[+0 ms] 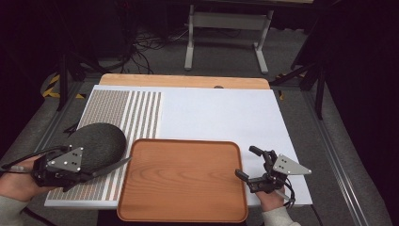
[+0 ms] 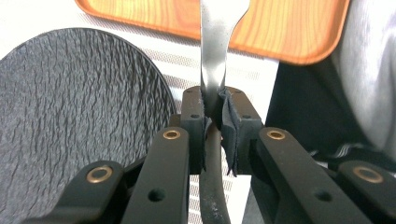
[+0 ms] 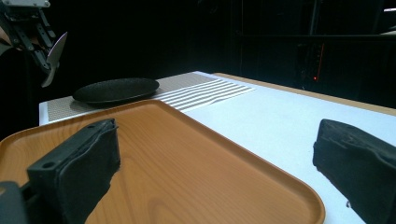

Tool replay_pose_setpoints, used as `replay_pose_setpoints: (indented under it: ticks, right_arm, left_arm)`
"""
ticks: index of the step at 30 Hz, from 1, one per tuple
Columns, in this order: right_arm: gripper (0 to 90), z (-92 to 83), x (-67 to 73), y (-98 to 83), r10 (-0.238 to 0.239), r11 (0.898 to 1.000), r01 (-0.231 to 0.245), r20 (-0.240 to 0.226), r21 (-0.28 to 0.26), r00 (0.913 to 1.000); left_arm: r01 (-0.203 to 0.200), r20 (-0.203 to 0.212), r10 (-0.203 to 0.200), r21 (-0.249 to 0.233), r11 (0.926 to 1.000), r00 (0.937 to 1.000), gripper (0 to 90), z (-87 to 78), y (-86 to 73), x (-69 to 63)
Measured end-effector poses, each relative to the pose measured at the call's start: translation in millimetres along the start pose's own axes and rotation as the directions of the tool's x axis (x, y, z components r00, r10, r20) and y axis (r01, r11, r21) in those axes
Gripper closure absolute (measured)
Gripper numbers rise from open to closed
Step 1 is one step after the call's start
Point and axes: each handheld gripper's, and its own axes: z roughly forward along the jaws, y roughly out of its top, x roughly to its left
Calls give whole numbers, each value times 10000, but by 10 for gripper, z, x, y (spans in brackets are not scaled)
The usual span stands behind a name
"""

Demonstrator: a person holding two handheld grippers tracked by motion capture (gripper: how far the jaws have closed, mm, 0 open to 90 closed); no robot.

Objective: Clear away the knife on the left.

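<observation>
Left gripper point(image 1: 106, 167) is sitting at the near left corner of the table point(image 1: 226, 113), jaws clenched on a metal utensil handle point(image 2: 214, 70). Looks like a knife or similar flatware; its tip is pointing toward the near left edge of the wooden tray point(image 1: 183, 181). Right gripper point(image 1: 249, 162) is hovering at the near right edge of the tray, jaws standing wide apart with nothing between them.

Likely step: carrying the utensil over to the tray or to the black plate point(image 1: 96, 143). To do it well, I'd keep the squeeze firm, since the handle is thin and smooth and could pivot in the pads. Clearing the tray's raised rim before lowering also matters, and laying the utensil flat rather than dropping it tip-first.

Farther back, the black plate is resting on the striped mat point(image 1: 136, 113) on the left side, just behind the left gripper. The far right of the white table surface is bare.

Left gripper view is showing the pinch itself, pads point(image 2: 229, 126) pressing either side of the handle, which the high view blurs. Right gripper view is showing the utensil blade point(image 3: 53, 53) raised well above the plate point(image 3: 116, 89), a height the high view cannot give.
</observation>
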Motion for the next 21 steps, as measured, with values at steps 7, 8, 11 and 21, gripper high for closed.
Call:
replay_pose_setpoints:
  ticks: [7,8,11,21]
  right_arm:
    - [14,3,-4,-2,-34,10000,34,31,15,10000]
    - [14,4,-4,-2,-34,10000,34,31,20,10000]
    - [14,0,1,1,-34,10000,34,23,28,10000]
    - [14,-5,-1,2,-66,10000,66,-3,-13,10000]
  left_arm:
    - [1083,287,-1082,-21,9941,9937,801,42,164,-7]
    - [1179,315,-1177,-21,9930,9925,801,49,190,-9]
    - [1530,301,-1529,-6,9882,9878,801,64,255,-19]
    - [2660,886,-2586,-844,9603,9619,801,152,385,-27]
